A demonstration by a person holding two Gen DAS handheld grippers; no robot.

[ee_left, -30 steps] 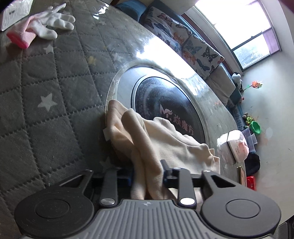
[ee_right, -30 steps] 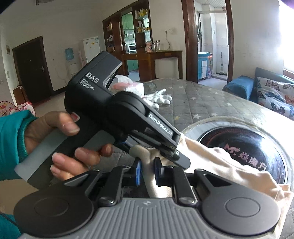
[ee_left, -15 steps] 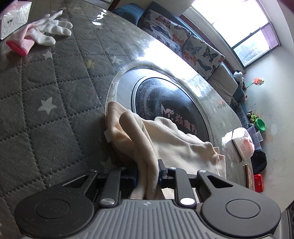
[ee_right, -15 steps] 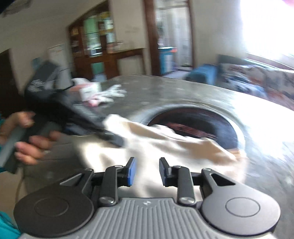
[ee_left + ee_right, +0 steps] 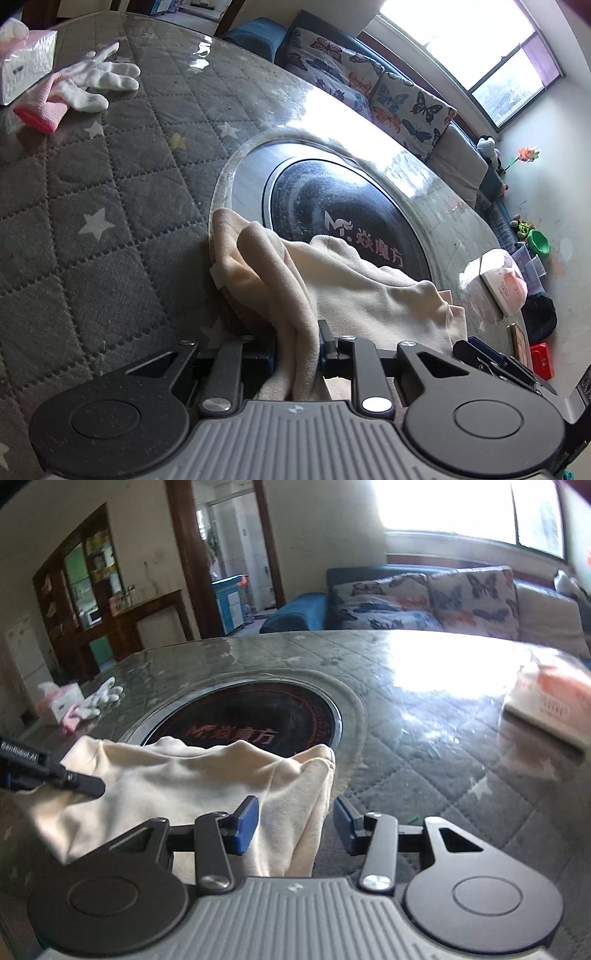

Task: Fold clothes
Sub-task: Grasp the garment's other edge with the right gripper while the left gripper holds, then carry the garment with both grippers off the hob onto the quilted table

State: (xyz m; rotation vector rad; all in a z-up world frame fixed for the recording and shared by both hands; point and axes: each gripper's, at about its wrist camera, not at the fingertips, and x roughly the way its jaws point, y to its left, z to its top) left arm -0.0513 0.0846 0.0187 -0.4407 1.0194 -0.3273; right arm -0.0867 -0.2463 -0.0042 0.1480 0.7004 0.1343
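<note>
A cream-coloured soft fleece garment (image 5: 343,284) is seen lying bunched on a round table covered with a grey quilted star-patterned cloth under clear plastic (image 5: 92,192), partly overlapping the black circular inset with white lettering (image 5: 332,206) at the table's centre. In the left wrist view, a thick fold of the garment is pinched at lower centre by the left gripper (image 5: 297,349); its jaws are drawn close together, with only the cloth between them, and the fabric is lifted from the table towards the fingers.

In the right wrist view, the right gripper (image 5: 293,821) is held with its jaws spread widely apart. The blue pads (image 5: 245,823) are seen on either side of a hanging edge of the garment (image 5: 207,786) at lower centre; the left pad lies against or just beside the cloth, while the right pad stands clear of it, so nothing is gripped. The tip of the left gripper is visible at the left edge of that view, resting on the garment.

At the upper left of the left wrist view, a white and pink glove (image 5: 79,88) and a tissue box (image 5: 24,66) are placed on the table, well apart from the garment. A pink and white packet (image 5: 550,701) lies at the right edge of the right wrist view.
</note>
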